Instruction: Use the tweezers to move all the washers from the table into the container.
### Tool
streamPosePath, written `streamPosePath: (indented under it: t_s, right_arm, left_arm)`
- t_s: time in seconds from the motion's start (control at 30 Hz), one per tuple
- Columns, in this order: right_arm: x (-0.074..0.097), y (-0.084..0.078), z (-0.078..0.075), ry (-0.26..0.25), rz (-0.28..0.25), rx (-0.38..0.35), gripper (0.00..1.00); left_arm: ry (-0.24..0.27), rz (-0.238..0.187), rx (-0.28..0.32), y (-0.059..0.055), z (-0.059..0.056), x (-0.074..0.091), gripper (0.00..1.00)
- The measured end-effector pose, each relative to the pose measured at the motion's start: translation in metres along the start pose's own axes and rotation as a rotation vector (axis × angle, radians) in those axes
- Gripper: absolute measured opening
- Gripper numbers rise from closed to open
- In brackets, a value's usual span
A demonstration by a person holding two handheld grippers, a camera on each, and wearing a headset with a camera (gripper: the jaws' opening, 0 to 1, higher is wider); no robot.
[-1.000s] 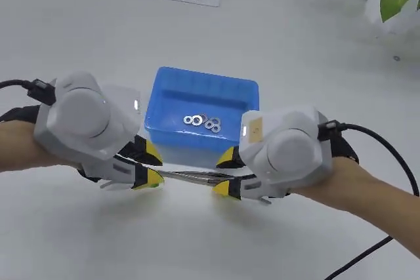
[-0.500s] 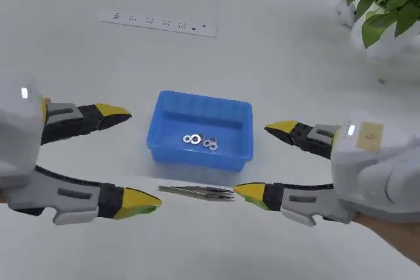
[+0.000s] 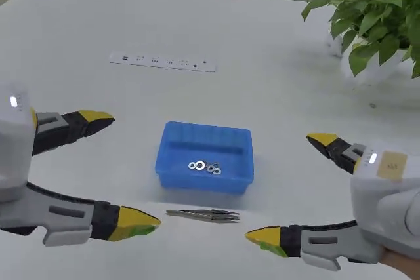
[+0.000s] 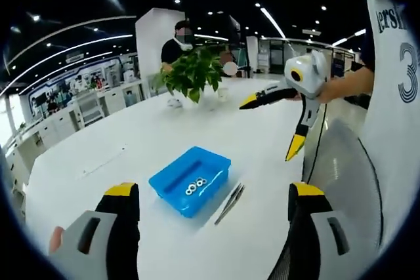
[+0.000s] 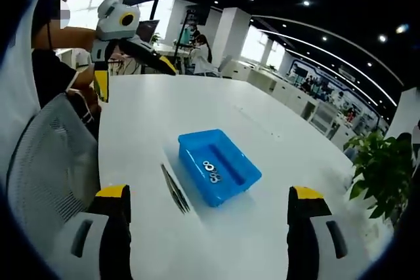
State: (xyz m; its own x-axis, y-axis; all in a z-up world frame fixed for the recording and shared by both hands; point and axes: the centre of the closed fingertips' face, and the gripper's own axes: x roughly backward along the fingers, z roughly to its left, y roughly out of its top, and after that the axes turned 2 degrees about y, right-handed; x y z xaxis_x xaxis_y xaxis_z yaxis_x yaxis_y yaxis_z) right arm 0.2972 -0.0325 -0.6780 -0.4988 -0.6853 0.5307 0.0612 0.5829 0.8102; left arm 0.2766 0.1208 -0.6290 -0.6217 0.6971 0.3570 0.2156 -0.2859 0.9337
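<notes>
Now we see both grippers drawn back from tweezers [image 3: 203,214] they flanked a second ago. Left gripper [image 3: 134,170] and right gripper [image 3: 278,186] gape wide, holding nothing. Tweezers lie flat on white worktop [image 3: 262,90], mid-worktop, just at near side of blue container [image 3: 203,183]. Washers [image 3: 205,167] clustered inside container; we cannot count them. Power strip [image 3: 162,62] toward far edge, plant [image 3: 374,18] at far right corner. Open-plan office with ceiling lights beyond. Gripper bodies cut off at frame edges.

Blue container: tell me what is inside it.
A small cluster of metal washers lies on the floor of the blue container, near its middle. They touch or overlap, so their count is unclear. The near wall hides a thin strip of floor behind it.
</notes>
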Motion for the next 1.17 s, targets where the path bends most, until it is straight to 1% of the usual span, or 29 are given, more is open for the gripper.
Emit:
streamPosePath:
  t_s: [0.03,0.07,0.1,0.13,0.17,0.27,0.33,0.4,0.6,0.7,0.73,0.8,0.87,0.93,1.03,1.07,1.17]
  right_arm:
    - [0.003,0.001,0.001,-0.001,-0.003,0.002,1.00]
    - [0.004,0.002,0.002,0.002,-0.006,0.005,1.00]
    - [0.006,0.003,0.004,0.005,-0.005,0.010,1.00]
    - [0.006,0.003,0.004,0.005,-0.005,0.012,1.00]
    - [0.008,0.004,0.005,0.003,-0.006,0.018,1.00]
    - [0.009,0.005,0.006,-0.001,-0.007,0.021,1.00]
    - [0.009,0.001,0.006,-0.004,0.005,0.016,1.00]
    - [0.009,-0.002,0.008,0.005,0.015,0.005,1.00]
    - [0.011,-0.002,0.014,0.016,0.017,-0.007,1.00]
    - [0.011,0.001,0.017,0.020,0.012,-0.012,1.00]
    - [0.011,0.002,0.018,0.022,0.013,-0.012,1.00]
    - [0.012,0.003,0.019,0.025,0.013,-0.008,1.00]
    - [0.012,0.004,0.019,0.028,0.011,-0.010,1.00]
    - [0.013,0.006,0.020,0.029,0.007,-0.013,1.00]
    - [0.013,0.007,0.020,0.028,0.006,-0.011,1.00]
    - [0.013,0.007,0.020,0.026,0.005,-0.012,1.00]
    - [0.012,0.006,0.019,0.024,0.010,-0.014,1.00]
  left_arm:
    - [0.006,-0.031,0.004,0.006,0.000,0.001,1.00]
    - [0.012,-0.047,0.006,0.009,0.001,0.003,1.00]
    - [0.016,-0.018,-0.004,0.006,-0.002,0.005,1.00]
    - [0.023,-0.001,-0.022,0.003,-0.003,0.007,0.99]
    - [0.024,0.004,-0.030,0.003,-0.004,0.008,0.99]
    - [0.022,-0.001,-0.036,0.004,-0.008,0.014,0.99]
    - [0.031,-0.002,-0.034,0.003,-0.008,0.017,0.99]
    - [0.038,0.006,-0.038,0.002,-0.008,0.020,0.99]
    - [0.047,0.058,-0.074,-0.009,-0.011,0.028,0.99]
    - [0.053,0.069,-0.073,-0.012,-0.012,0.030,0.99]
    - [0.054,0.067,-0.066,-0.012,-0.012,0.031,0.99]
    - [0.054,0.044,-0.045,-0.008,-0.013,0.033,0.99]
    - [0.061,0.034,-0.038,-0.005,-0.012,0.033,0.99]
    - [0.066,0.036,-0.044,-0.005,-0.012,0.032,0.99]
    - [0.068,0.057,-0.065,-0.007,-0.012,0.031,0.99]
    - [0.068,0.060,-0.063,-0.007,-0.012,0.031,0.99]
    - [0.047,0.029,-0.037,0.000,-0.015,0.031,0.99]
